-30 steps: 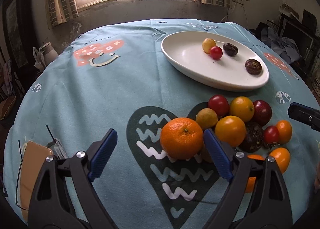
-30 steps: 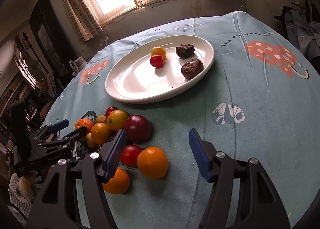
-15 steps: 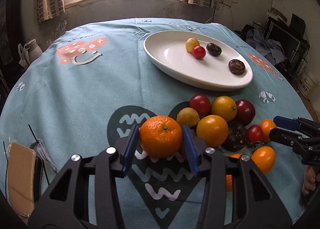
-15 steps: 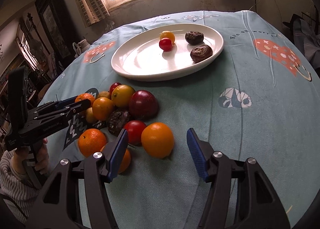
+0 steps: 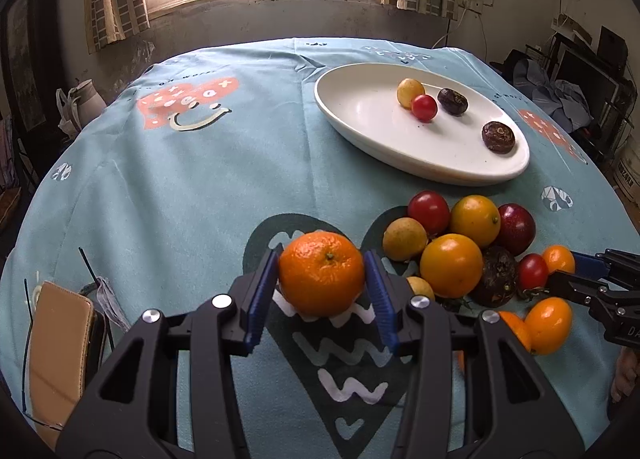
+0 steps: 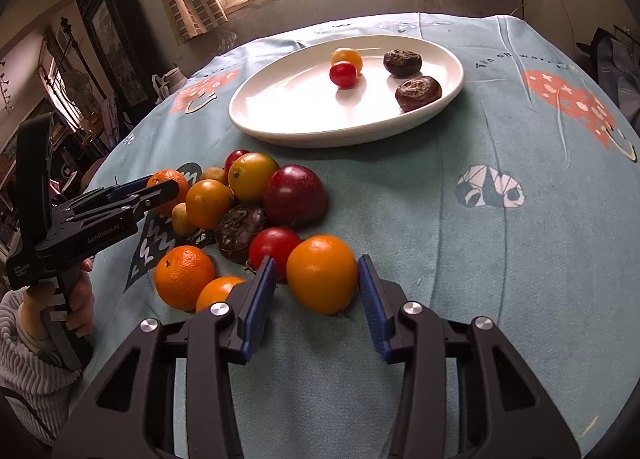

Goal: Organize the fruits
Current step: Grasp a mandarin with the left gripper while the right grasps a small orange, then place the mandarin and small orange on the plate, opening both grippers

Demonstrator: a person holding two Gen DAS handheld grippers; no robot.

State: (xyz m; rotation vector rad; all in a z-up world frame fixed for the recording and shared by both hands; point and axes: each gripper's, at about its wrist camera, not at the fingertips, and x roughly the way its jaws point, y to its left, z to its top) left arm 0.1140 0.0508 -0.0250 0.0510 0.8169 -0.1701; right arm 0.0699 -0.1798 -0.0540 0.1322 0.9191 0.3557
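Note:
My left gripper (image 5: 322, 279) is shut on a dimpled mandarin (image 5: 321, 273) at the left end of a fruit pile (image 5: 460, 243) on the tablecloth. My right gripper (image 6: 318, 291) has its blue pads on both sides of a smooth orange (image 6: 321, 273) at the near edge of the pile; the left pad touches it, and a thin gap shows at the right pad. A white oval plate (image 5: 372, 119) behind the pile holds a yellow fruit (image 5: 410, 93), a red tomato (image 5: 424, 108) and two dark wrinkled fruits (image 5: 498, 137).
A tan case (image 5: 56, 355) lies at the table's near left edge. A white jug (image 5: 82, 103) stands beyond the table's left edge. The table is round, with a teal patterned cloth (image 5: 180, 199).
My left gripper closed onto the mandarin, from wide open a second ago. My right gripper moved forward and narrowed around the smooth orange.

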